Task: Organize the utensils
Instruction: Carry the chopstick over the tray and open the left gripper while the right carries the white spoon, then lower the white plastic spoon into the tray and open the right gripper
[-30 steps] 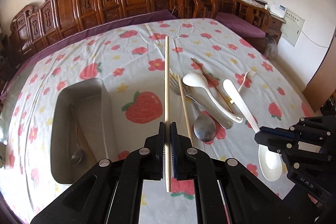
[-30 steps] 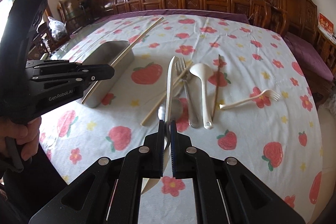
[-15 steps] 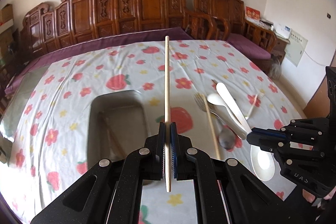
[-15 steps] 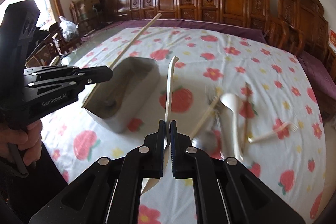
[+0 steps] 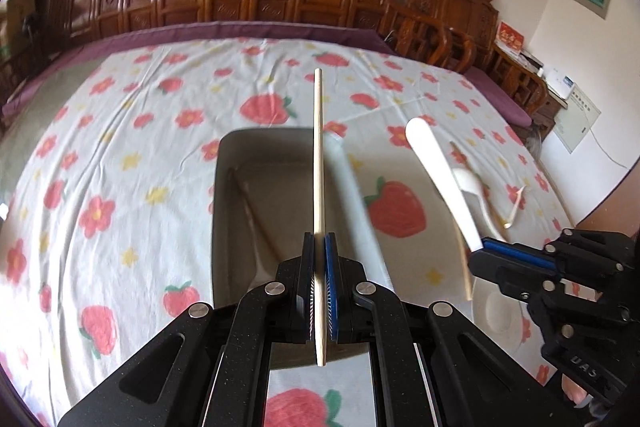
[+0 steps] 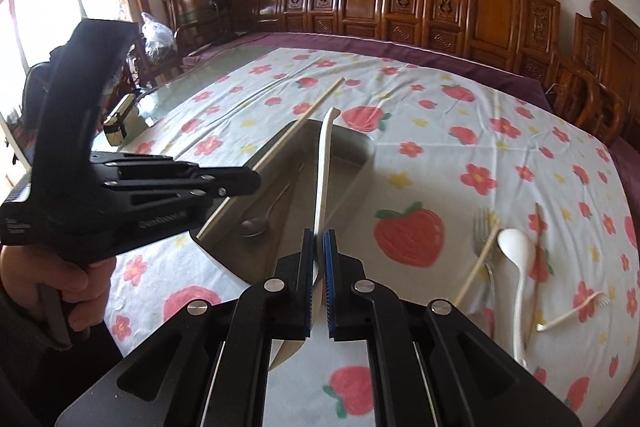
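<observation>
the left gripper (image 5: 319, 287) clamps a chopstick (image 5: 318, 163) lengthwise over the metal tray (image 5: 224, 187), nearer than the right gripper (image 6: 319, 279) pinching a white spoon (image 6: 323, 171).

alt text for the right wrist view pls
The right tongs are shut on a white spoon held above a metal tray; at left, the left tongs carry a chopstick over it. More utensils lie on the strawberry-print tablecloth at right.

left gripper (image 5: 319, 291) jaws clamped, right gripper (image 6: 319, 283) jaws clamped
</observation>
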### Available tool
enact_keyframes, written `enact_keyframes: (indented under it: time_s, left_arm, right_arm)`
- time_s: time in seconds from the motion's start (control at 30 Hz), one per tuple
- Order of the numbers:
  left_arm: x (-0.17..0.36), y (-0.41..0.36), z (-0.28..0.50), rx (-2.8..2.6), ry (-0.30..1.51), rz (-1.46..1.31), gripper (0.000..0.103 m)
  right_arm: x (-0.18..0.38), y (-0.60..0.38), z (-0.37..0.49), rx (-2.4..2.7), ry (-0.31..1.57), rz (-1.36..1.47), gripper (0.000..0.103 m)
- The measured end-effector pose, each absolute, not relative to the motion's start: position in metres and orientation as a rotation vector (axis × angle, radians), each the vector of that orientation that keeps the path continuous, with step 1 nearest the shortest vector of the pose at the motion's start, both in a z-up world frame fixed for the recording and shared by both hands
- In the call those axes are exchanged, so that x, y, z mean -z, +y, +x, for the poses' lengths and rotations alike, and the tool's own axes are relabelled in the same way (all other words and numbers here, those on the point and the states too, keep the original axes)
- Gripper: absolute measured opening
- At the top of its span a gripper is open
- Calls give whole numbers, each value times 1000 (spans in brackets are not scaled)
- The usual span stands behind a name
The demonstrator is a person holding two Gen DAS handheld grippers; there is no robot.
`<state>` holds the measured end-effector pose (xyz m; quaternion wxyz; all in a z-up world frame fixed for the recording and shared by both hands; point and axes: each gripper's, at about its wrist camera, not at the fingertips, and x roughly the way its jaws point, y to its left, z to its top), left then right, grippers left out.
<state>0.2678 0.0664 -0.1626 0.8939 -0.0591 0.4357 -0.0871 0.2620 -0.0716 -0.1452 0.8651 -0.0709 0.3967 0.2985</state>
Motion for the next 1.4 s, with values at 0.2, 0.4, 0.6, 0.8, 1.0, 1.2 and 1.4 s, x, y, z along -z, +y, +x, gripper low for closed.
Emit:
enact_keyframes:
  time_s: [0.2, 0.4, 0.6, 0.8, 1.0, 1.2, 1.4]
  left_arm:
    - [187, 80, 278, 146, 967, -138, 4]
    - [198, 81, 282, 134, 1009, -131, 5]
    - [192, 84, 283, 119, 992, -131, 19]
    - [175, 89, 279, 101, 932, -106, 28]
    - [161, 102, 276, 65, 886, -84, 28]
    - [152, 120, 277, 35, 857, -108, 28]
    - [148, 130, 277, 26, 849, -137, 28]
  right_arm:
    - [150, -59, 269, -638, 840, -142, 6]
    - [150, -56, 278, -629, 845, -142, 6]
    - [151, -52, 290, -613, 860, -124, 6]
    - [163, -41, 305, -600, 892, -105, 6]
    - [179, -28, 319, -596, 926, -87, 6]
    - [189, -18, 327, -601, 941, -81, 7]
    - [187, -16, 326, -619, 933, -70, 14]
